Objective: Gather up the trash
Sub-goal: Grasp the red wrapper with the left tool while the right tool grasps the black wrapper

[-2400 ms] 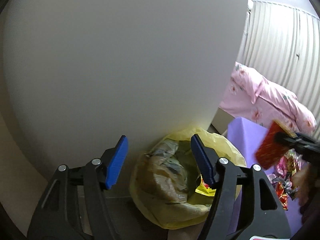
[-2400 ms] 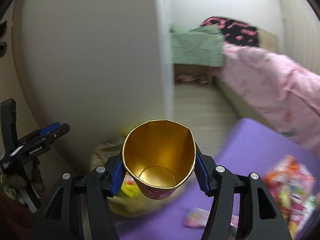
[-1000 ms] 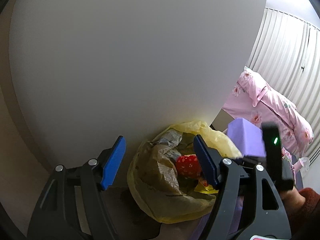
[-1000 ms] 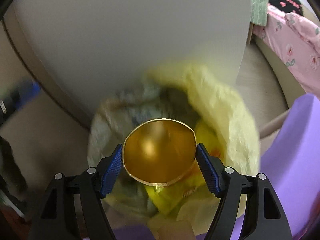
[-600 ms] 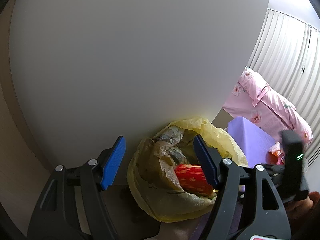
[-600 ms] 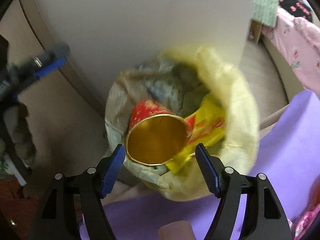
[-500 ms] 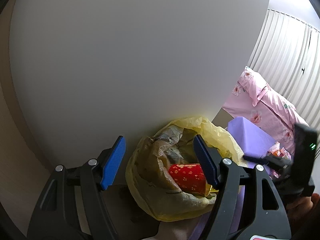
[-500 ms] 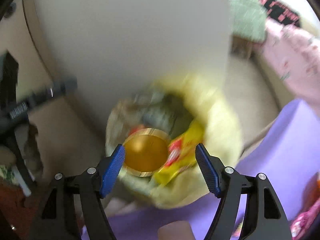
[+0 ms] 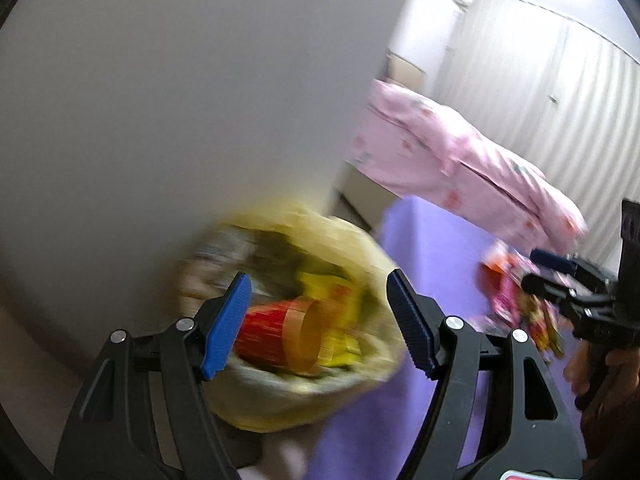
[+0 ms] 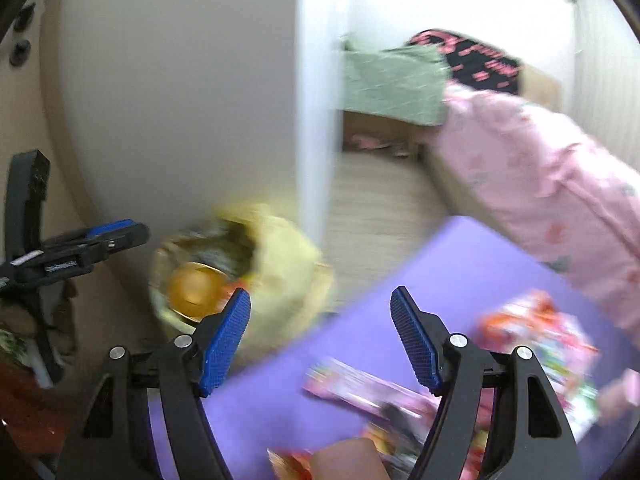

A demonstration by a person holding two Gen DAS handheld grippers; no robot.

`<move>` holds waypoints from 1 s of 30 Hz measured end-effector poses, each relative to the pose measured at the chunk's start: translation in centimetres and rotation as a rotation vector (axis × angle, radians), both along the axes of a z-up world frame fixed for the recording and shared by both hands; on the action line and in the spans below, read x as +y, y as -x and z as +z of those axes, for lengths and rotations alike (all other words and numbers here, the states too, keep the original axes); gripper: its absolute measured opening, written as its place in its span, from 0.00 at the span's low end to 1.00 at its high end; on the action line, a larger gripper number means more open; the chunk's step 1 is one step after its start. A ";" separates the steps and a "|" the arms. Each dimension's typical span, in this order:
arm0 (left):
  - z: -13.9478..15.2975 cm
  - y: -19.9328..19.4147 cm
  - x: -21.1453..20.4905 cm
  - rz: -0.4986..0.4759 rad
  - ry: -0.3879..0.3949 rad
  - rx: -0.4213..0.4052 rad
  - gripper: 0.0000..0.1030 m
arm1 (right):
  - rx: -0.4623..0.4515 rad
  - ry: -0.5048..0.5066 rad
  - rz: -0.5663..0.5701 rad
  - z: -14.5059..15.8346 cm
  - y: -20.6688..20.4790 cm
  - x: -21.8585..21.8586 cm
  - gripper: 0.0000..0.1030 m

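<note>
Red paper cup with the gold inside (image 9: pixel 280 338) sits in the yellow plastic trash bag (image 9: pixel 344 376) just past the empty, spread left tool (image 9: pixel 318 320) — right tool (image 10: pixel 320 336), also empty, could scatter those crinkly snack wrappers (image 10: pixel 540 344) off the purple worktop (image 10: pixel 420 280) if it swoops in too fast.

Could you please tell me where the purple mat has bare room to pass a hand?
The purple mat is bare along its far side, from the yellow trash bag towards the pink bedding. Its near right part is crowded with snack wrappers, blurred here.
</note>
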State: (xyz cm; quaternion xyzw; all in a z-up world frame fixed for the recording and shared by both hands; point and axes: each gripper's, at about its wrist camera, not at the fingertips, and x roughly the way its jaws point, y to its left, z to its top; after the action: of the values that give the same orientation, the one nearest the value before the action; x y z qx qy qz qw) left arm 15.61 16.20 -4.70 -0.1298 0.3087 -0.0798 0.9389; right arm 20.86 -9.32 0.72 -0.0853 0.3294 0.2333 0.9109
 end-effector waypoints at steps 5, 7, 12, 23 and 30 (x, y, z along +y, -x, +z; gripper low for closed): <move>-0.7 -0.4 -6.7 -0.212 0.020 0.023 0.65 | -0.049 0.122 -0.291 -0.3 2.6 -7.2 0.67; -1.0 -0.5 -9.3 -0.302 0.025 0.036 0.65 | -0.009 0.102 -0.368 -1.2 3.3 -10.2 0.67; -1.7 -1.3 -15.4 -0.510 -0.026 0.044 0.65 | 0.064 -0.019 -0.497 -3.1 6.1 -16.3 0.67; -2.0 -2.7 -15.9 -0.434 -0.074 0.129 0.65 | 0.114 -0.100 -0.331 -4.9 8.0 -13.9 0.60; -2.1 -1.8 -12.4 -0.360 -0.046 0.144 0.65 | 0.178 -0.047 -0.184 -7.6 3.7 -7.6 0.52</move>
State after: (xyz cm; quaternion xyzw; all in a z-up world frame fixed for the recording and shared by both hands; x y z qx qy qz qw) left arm 17.45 3.77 -6.84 -0.0564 0.3949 -0.2301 0.8876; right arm 17.12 -16.87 -6.85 -0.0122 0.4098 0.1628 0.8974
